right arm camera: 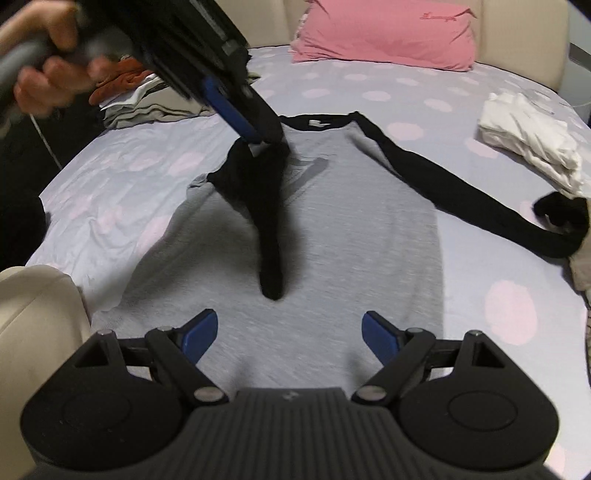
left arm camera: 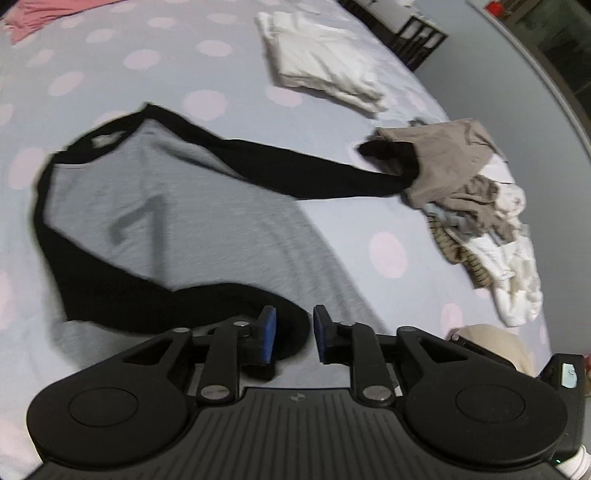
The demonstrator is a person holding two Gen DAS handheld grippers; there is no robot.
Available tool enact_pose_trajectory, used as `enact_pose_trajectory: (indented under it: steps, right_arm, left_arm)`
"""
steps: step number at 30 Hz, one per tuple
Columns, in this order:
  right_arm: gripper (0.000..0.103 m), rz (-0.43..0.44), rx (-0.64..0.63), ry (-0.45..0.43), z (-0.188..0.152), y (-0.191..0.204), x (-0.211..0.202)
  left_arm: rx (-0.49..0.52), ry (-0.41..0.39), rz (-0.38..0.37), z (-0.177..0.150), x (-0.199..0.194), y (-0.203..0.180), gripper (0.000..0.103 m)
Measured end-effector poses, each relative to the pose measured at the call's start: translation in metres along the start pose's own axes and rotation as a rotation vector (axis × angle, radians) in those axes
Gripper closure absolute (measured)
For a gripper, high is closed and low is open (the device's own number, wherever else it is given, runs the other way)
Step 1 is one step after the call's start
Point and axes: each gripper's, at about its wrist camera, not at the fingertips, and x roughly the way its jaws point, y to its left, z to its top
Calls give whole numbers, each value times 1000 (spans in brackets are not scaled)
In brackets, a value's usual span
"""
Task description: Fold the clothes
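Note:
A grey shirt (left arm camera: pixel 166 206) (right arm camera: pixel 351 240) with black sleeves lies flat on the dotted bed sheet (left arm camera: pixel 110 66). My left gripper (left arm camera: pixel 294 332) (right arm camera: pixel 258 142) hovers over the shirt's chest. Its pads stand slightly apart, and one black sleeve (left arm camera: pixel 147 306) (right arm camera: pixel 271 221) rises to its tips and curls past one finger without filling the gap. The other sleeve (left arm camera: pixel 295 170) (right arm camera: pixel 461 192) stretches out sideways to a heap of clothes. My right gripper (right arm camera: pixel 289 332) is wide open above the shirt's hem with nothing between its fingers.
A heap of unfolded clothes (left arm camera: pixel 480 221) lies at the bed's edge. Beyond the shirt lie a folded white garment (left arm camera: pixel 325 62) (right arm camera: pixel 528 140), a stack of folded clothes (right arm camera: pixel 147 103) and a pink pillow (right arm camera: pixel 384 33). A hand (right arm camera: pixel 44 74) holds the left gripper.

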Motion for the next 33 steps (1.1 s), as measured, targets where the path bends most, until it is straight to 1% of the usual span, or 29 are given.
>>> enact_pose_trajectory:
  steps: [2, 6, 8, 10, 12, 13, 15, 18, 20, 21, 23, 25, 27, 28, 30, 31, 32, 33]
  right_arm:
    - [16, -4, -3, -1, -1, -3, -4]
    - [16, -12, -8, -10, -3, -6, -9]
    - [16, -8, 6, -18, -3, -8, -7]
    - [16, -1, 32, -30, -3, -10, -2]
    - [16, 16, 66, -49, -3, -12, 5]
    - [16, 24, 67, -63, -2, -12, 10]
    - [16, 47, 6, -93, -1, -6, 20]
    - [17, 134, -167, -100, 7, 3, 40]
    - [18, 192, -215, -63, 20, 2, 56]
    - [18, 215, -239, -41, 26, 2, 65]
    - [20, 228, -291, 10, 39, 2, 81]
    - [23, 207, -372, 45, 47, 7, 94]
    - [26, 198, -440, 86, 53, 9, 106]
    - [30, 206, -462, 118, 54, 10, 112]
    - [42, 216, -505, 182, 55, 9, 124]
    - [54, 216, -531, 211, 54, 10, 129]
    - [63, 211, -565, 226, 51, 12, 130]
    - [67, 207, -591, 228, 49, 13, 129]
  left_arm:
    - [-15, -17, 13, -1, 16, -2, 71]
    - [-71, -21, -8, -4, 38, 2, 70]
    - [-89, -40, -12, -8, 42, 5, 67]
    - [-92, -93, 32, -17, 35, 8, 66]
    - [-95, -169, 85, -34, 20, 16, 61]
    - [-101, -204, 127, -47, 12, 22, 59]
    - [-104, -237, 198, -66, 1, 32, 57]
    - [-111, -260, 285, -93, -7, 42, 54]
    - [-103, -236, 318, -105, -1, 45, 49]
    - [-100, -217, 333, -109, 3, 46, 49]
    - [-113, -184, 349, -115, 12, 50, 49]
    - [-132, -168, 364, -119, 20, 54, 49]
    - [-150, -164, 379, -124, 25, 58, 49]
    - [-157, -164, 381, -126, 27, 60, 49]
    - [-173, -161, 381, -130, 28, 65, 49]
    - [-184, -161, 381, -133, 28, 68, 49]
    - [-194, -162, 381, -135, 28, 70, 49]
    - [-203, -159, 381, -137, 28, 73, 48]
